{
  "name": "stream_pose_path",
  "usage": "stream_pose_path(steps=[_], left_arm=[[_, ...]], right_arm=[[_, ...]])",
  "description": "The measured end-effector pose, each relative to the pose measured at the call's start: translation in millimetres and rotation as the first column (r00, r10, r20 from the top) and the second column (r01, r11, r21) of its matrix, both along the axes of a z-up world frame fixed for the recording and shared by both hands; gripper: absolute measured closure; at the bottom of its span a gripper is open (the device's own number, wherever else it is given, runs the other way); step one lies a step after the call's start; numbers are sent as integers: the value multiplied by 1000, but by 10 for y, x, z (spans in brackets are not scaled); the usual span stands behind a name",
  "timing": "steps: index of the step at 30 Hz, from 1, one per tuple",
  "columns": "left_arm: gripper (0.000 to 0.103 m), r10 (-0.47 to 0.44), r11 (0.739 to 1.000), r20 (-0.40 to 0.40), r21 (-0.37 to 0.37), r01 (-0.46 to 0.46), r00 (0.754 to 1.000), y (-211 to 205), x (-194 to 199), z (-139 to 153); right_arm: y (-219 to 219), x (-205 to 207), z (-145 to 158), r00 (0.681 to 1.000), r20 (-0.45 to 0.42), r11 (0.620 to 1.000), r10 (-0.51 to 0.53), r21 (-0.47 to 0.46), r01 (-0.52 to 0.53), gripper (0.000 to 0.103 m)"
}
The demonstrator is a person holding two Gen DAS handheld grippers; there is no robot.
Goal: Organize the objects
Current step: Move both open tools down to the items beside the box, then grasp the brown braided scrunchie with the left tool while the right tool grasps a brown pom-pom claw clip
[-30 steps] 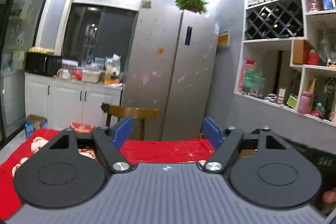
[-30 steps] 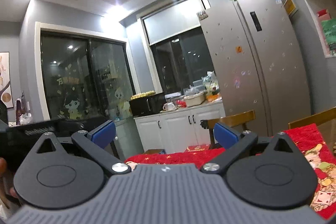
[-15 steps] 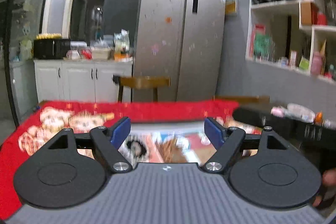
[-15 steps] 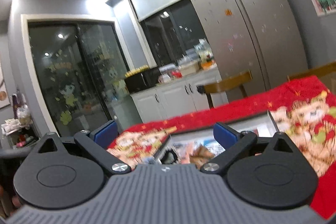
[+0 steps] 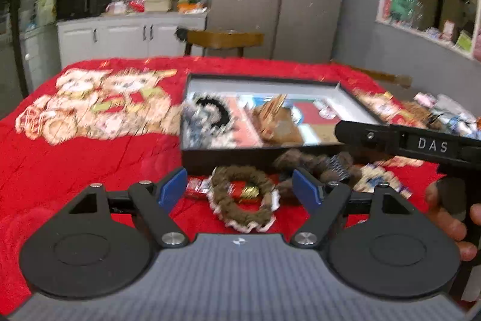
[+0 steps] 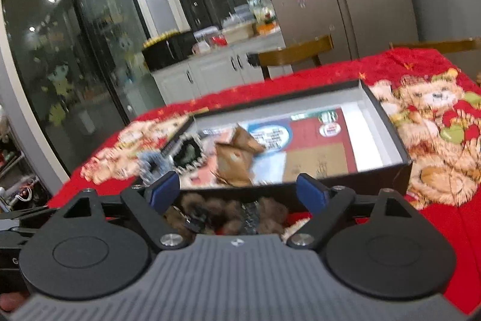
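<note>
Change since earlier frames: both views, formerly filled by ceiling and fridge, are now tipped down onto the table; the box and loose items have come into sight.
Landmark: open black box (image 5: 240, 158), laid on the red tablecloth (image 5: 75, 170).
Box contents: black scrunchie (image 5: 210, 110), brown paper packet (image 5: 279, 125), printed sheets.
Loose items: brown scrunchie (image 5: 240, 203) just in front of the box's near wall; brown braided hair band (image 5: 312, 163) beside it, against the same wall; further small items blurred, unidentified.
Left gripper (image 5: 239, 190): spread wide, nothing pinched; the brown scrunchie is framed between the fingers.
Right gripper (image 6: 237, 190): jaws closing, though nothing is pressed yet; the braided band (image 6: 228, 209) lies below and between them.
Step in hand: approach to the loose hair items, judged.
Next move: a lower reach is called for before closing, then a lift over the box's near wall.
</note>
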State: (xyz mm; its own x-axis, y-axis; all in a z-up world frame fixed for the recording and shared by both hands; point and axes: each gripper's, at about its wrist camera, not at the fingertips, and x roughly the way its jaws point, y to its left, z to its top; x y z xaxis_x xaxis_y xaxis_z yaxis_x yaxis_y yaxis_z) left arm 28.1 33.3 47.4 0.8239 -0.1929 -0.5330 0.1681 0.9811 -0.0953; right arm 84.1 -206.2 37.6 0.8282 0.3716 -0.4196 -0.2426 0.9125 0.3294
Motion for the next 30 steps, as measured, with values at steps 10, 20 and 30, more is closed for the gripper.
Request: stream_pose_path(steps=[10, 20, 30], left_arm=[[41, 74, 996, -175, -42, -83, 982, 111, 216, -258], [60, 50, 997, -127, -43, -56, 991, 29, 133, -302], [75, 85, 996, -54, 18, -84, 995, -44, 157, -366]], right_arm=[[98, 61, -146, 998, -60, 996, 18, -84, -23, 21], [121, 127, -238, 994, -108, 995, 25, -95, -36, 25], [128, 158, -283, 994, -110, 993, -1, -119, -12, 39]])
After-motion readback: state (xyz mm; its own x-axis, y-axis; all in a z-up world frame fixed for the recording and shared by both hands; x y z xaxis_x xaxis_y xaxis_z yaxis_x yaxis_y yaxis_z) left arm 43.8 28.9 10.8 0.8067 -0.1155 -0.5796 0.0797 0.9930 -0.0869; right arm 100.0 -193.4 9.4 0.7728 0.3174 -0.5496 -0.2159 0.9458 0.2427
